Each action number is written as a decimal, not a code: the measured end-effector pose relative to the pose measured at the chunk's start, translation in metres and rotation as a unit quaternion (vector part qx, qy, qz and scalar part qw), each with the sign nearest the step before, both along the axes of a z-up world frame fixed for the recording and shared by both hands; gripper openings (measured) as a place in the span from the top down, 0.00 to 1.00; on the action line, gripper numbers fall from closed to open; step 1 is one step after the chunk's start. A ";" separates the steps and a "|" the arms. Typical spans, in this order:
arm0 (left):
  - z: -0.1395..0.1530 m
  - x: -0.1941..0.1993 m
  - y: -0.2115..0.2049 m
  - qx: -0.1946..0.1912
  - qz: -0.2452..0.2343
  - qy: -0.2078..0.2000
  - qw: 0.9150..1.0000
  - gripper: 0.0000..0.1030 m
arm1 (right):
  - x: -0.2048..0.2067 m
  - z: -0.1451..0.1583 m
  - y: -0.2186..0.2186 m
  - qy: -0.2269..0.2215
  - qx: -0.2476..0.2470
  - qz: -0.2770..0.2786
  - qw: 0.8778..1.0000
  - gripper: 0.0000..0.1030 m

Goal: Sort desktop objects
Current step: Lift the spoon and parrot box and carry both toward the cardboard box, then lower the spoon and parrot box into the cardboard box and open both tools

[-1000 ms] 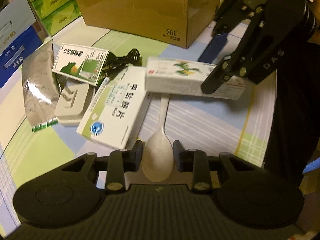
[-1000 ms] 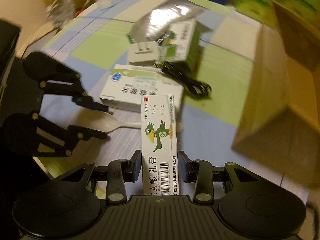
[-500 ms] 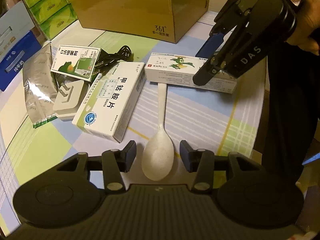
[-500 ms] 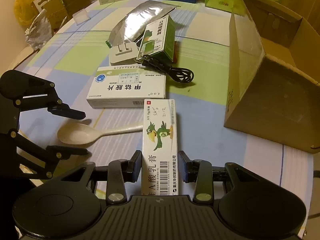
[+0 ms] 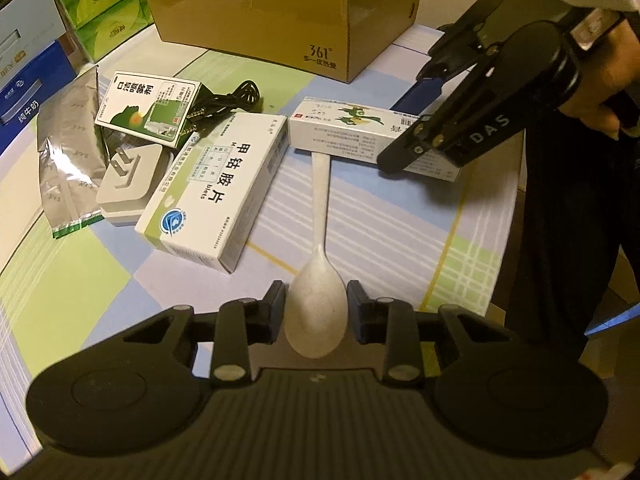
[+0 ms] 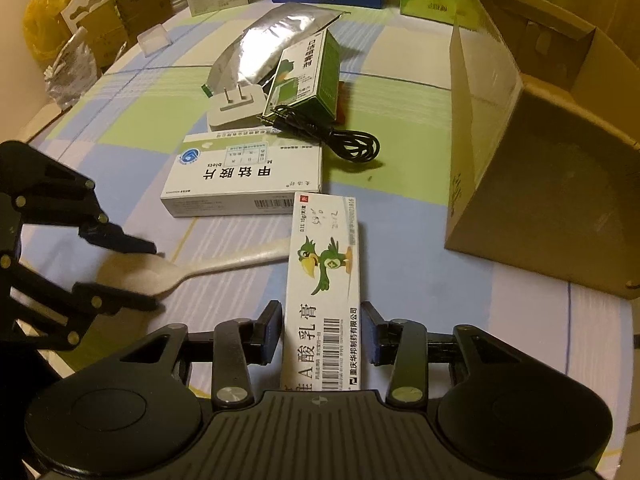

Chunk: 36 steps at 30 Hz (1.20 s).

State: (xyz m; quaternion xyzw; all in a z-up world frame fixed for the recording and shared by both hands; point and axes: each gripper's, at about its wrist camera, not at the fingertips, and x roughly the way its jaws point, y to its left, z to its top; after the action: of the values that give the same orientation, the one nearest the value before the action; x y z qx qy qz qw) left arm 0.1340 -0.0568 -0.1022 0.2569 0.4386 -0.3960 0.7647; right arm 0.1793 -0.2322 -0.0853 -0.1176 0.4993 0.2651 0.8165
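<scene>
**Clerk:** Spoon (image 5: 316, 312), pale, one. Lower centre of the left view, bowl towards the camera. Left tongs (image 5: 316, 300) are clenched on both sides of the bowl.

**Checker:** Why grip it at the bowl?

**Clerk:** Likely because the bowl is the free end. The handle tip meets the ointment box (image 5: 344, 132) at upper centre. I cannot tell whether it runs underneath.

**Checker:** Other entries, left to right?

**Clerk:** Foil pouch (image 5: 68, 168) at far left. Green carton (image 5: 148, 108), leaning on the charger plug (image 5: 128, 184). Black cable (image 5: 228, 100). White tablet box (image 5: 216, 188), just left of the spoon. Ointment box next, lying crosswise. Right tongs (image 6: 322, 328) grasp it by its long sides near one end.

**Checker:** Where might they go?

**Clerk:** Probably into the cardboard box (image 5: 280, 12) at top centre. In the right view its opening faces sideways at far right.

**Checker:** Edges and room?

**Clerk:** The surface (image 5: 380, 240) is bare and striped to the right of the spoon. Its edge runs down the right of the left view, beside the person's dark clothing. The tablet box crowds the spoon's left. I judge that a straight lift suits the spoon better than a slide. In the right view, bare cloth between the ointment box and the cardboard box gives a clear path.
</scene>
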 end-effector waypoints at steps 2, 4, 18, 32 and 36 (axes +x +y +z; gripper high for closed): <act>0.001 -0.002 0.001 0.001 0.005 -0.002 1.000 0.73 | 0.001 -0.003 -0.001 0.005 0.003 -0.006 1.000 0.65; 0.003 -0.004 0.001 -0.002 0.012 -0.001 1.000 0.73 | 0.002 -0.003 -0.005 0.010 0.014 -0.021 1.000 0.65; 0.041 -0.017 0.000 -0.032 0.061 -0.027 0.997 0.73 | -0.017 0.042 -0.026 -0.047 0.047 -0.065 0.996 0.66; 0.152 0.012 -0.081 -0.115 0.121 -0.122 0.978 0.73 | 0.013 0.150 -0.075 -0.155 0.073 -0.114 0.979 0.66; 0.172 0.037 -0.125 -0.140 0.120 -0.134 0.974 0.73 | 0.049 0.158 -0.105 -0.160 0.062 -0.149 0.974 0.66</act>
State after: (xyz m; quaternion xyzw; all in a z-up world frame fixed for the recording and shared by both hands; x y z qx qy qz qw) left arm 0.1714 -0.1818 0.0694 0.1440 0.3001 -0.3206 0.8868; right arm 0.2282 -0.3370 0.0724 -0.0322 0.3564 0.1486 0.9219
